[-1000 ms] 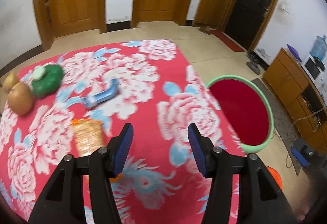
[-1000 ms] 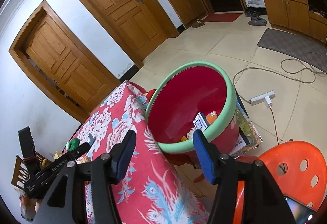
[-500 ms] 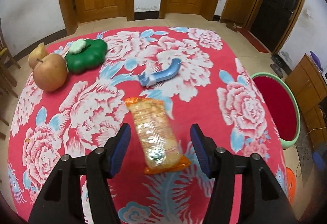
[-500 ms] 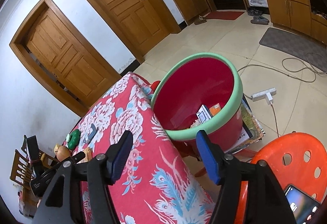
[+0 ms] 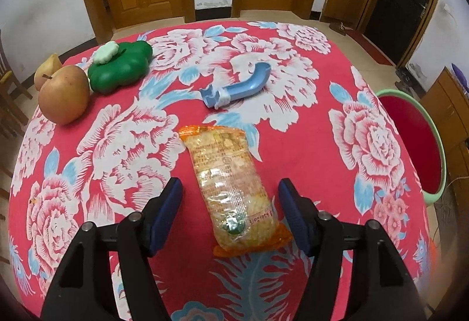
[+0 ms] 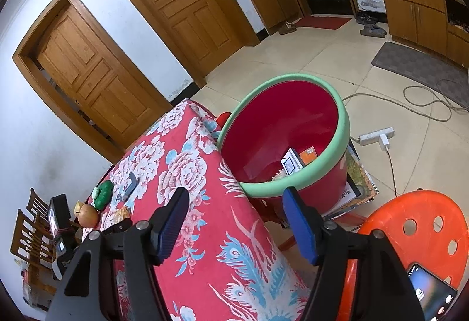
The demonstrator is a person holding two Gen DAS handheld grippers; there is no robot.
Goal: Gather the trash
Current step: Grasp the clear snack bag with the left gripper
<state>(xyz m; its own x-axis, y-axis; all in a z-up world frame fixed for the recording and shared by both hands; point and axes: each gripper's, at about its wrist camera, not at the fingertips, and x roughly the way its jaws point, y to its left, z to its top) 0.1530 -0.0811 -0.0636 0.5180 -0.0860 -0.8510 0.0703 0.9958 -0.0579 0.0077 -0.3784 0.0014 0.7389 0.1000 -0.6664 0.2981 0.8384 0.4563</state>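
Observation:
An orange snack packet lies on the red flowered tablecloth. My left gripper is open and empty, its blue pads on either side of the packet's near end, a little above it. A blue curved plastic piece lies beyond the packet. The red bin with a green rim stands off the table's right edge, with a small box and scraps inside; its rim shows in the left wrist view. My right gripper is open and empty, over the table's edge near the bin.
An apple, a pear and a green flower-shaped container sit at the table's far left. An orange stool with a phone on it stands right of the table. A power strip and cable lie on the floor.
My left gripper swung left from the table's right edge and now straddles the snack packet. My right gripper drew back from the bin, up and toward the table.

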